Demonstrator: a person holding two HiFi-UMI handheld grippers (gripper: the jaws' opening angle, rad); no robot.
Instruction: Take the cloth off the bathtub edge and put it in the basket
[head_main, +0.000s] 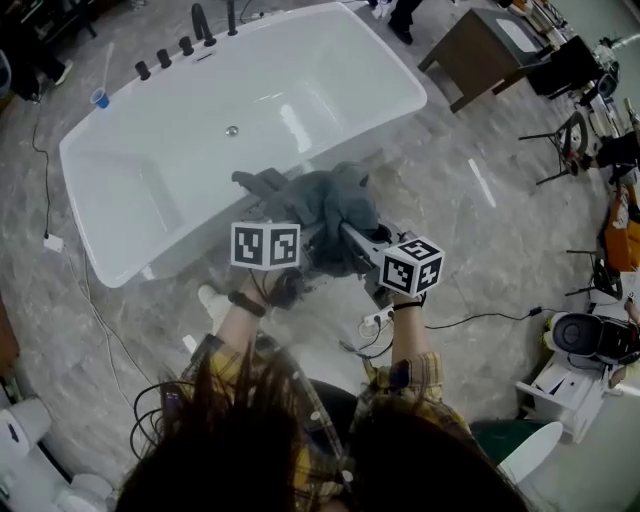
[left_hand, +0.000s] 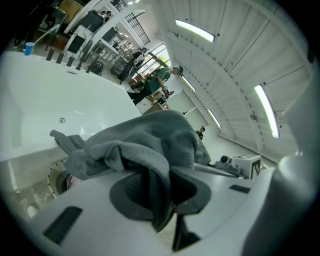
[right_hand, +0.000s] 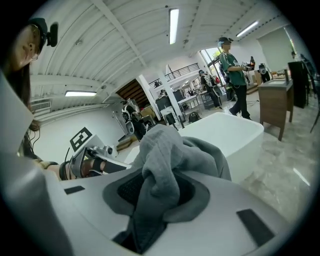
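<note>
Cloth (head_main: 330, 205): grey, bunched, held up between both grippers at the near long side of the bathtub (head_main: 150, 170); in the head view it overlaps the tub's near rim, and contact with that rim cannot be confirmed. The bathtub is white, freestanding and set at an angle on a grey marbled floor (head_main: 470, 200). A brown wooden cabinet (head_main: 490, 55) stands well apart from the tub's far corner. The left gripper (head_main: 300, 235) has its jaws clamped on a fold of the cloth, which hangs down through the gap between them (its own view shows the rest of the fabric heaped over the jaw tips). The right gripper (head_main: 350, 235) is likewise closed on a thick wad of the cloth, with fabric filling the space between its jaws and spilling over them. The two grippers sit close together, side by side. A row of black taps (head_main: 165, 55) lines the tub's far end. A blue cup (head_main: 99, 98) stands on the floor beside that end. The drain (head_main: 232, 130) lies in the basin floor.
</note>
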